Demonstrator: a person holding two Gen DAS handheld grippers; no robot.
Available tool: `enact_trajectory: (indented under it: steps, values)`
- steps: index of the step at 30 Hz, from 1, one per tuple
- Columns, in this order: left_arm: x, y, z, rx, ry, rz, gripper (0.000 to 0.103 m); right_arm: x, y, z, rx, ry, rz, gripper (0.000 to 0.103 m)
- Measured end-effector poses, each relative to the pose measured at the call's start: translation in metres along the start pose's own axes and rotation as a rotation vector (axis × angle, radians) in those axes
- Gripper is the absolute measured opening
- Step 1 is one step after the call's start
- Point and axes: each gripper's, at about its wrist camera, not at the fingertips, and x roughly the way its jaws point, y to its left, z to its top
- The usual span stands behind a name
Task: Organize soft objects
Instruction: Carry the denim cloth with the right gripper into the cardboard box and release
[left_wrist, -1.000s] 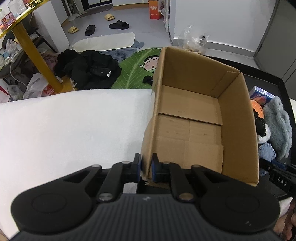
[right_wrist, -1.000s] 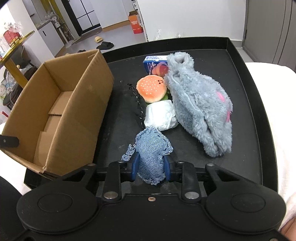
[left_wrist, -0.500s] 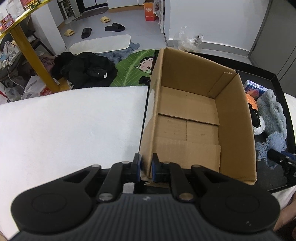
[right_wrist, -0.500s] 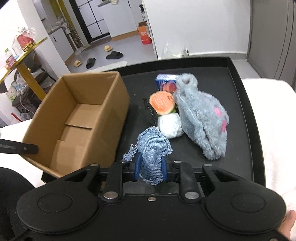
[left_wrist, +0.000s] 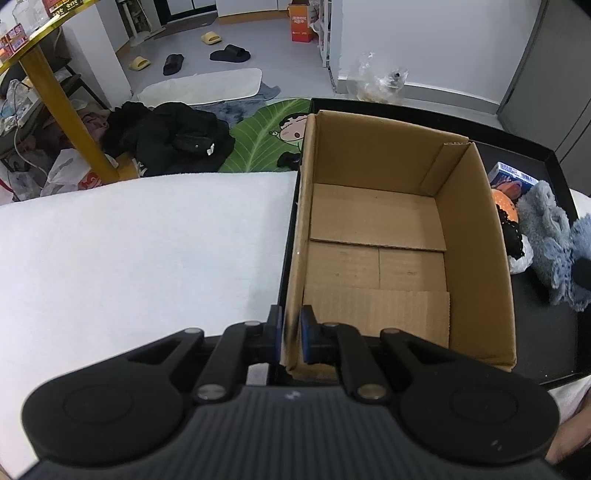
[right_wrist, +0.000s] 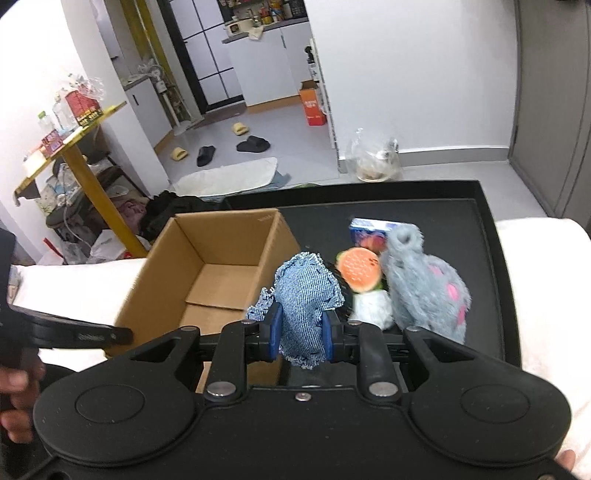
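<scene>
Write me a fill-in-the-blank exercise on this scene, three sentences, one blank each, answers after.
1. The right gripper is shut on a piece of blue ____ fabric.
2. The left gripper clamps a wall of the ____ box.
3. The grey plush toy lies on the black ____.

Missing words: denim; cardboard; tray

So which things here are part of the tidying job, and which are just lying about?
Job:
- denim piece, in right gripper
- box, wall clamped by left gripper
- grey plush
- burger toy
- white bundle
- tray

Lying about:
- carton
- slippers
- black clothes
- leaf mat
</scene>
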Motion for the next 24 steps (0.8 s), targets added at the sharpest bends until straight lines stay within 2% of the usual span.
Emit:
enact_trajectory:
  steps: [8, 17, 24]
  values:
    - [0.002, 0.006, 0.000, -0.023, 0.001, -0.033, 0.009, 0.008, 0.025, 0.014, -0.006, -0.012, 0.064, 0.022]
    - [0.005, 0.008, -0.001, -0.017, 0.003, -0.042, 0.009, 0.040, 0.059, 0.025, -0.047, 0.057, 0.130, 0.024]
    - [0.006, 0.010, -0.001, -0.027, 0.008, -0.058, 0.009, 0.049, 0.077, 0.032, -0.067, 0.059, 0.156, 0.025]
